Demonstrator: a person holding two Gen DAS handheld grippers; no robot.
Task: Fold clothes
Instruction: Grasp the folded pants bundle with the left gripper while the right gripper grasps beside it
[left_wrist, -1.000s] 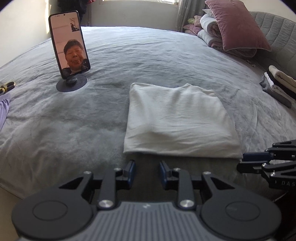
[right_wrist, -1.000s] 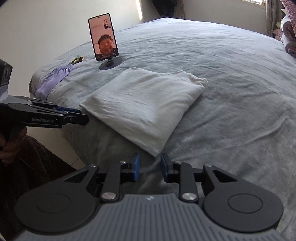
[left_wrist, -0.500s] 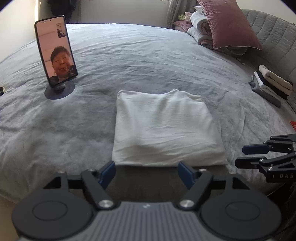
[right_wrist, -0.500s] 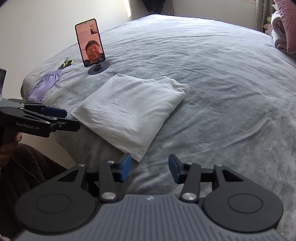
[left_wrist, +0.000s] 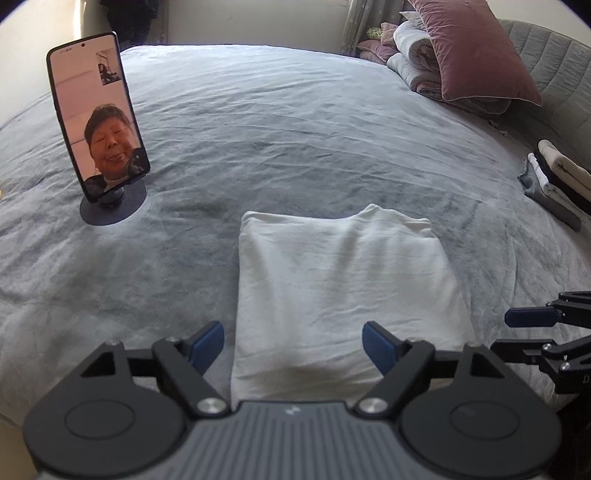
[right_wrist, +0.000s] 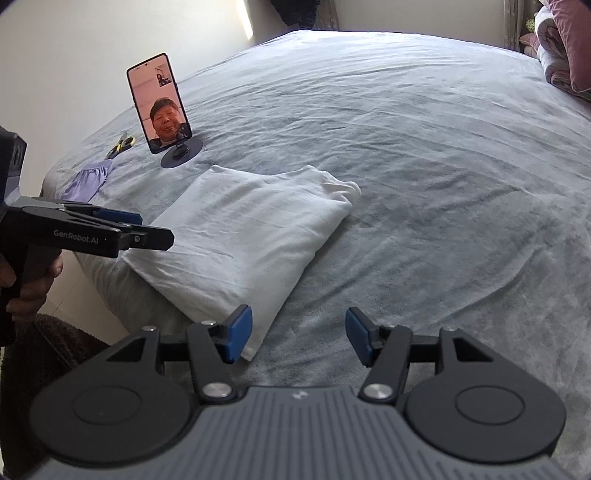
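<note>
Grey velvety cloth covers the bed (left_wrist: 332, 122), which is used as the folding place, its wide flat top giving room for a garment to be laid out and squared. Pillows and rolled bedding (left_wrist: 461, 55) are piled at the far right corner, and a small stack of folded clothes (left_wrist: 554, 181) is set at the right edge, presumably so that finished pieces are kept out of the working area. The white garment (left_wrist: 340, 291) is laid near the front edge of the bed, already folded into a plump rectangle, its near edge within easy reach of both tools. A lilac garment (right_wrist: 88, 179) is left at the left corner, judged to be waiting its turn. A phone (left_wrist: 98, 114) is propped upright on a round stand, apart from the white garment, its screen turned toward the person. The left hand-held gripper (left_wrist: 293, 345) is held low and level at the near edge of the white garment, jaws spread wide, nothing grasped. The right hand-held gripper (right_wrist: 299, 338) is held likewise over the garment's near right corner, jaws parted and empty, one blue pad just beside the cloth.
</note>
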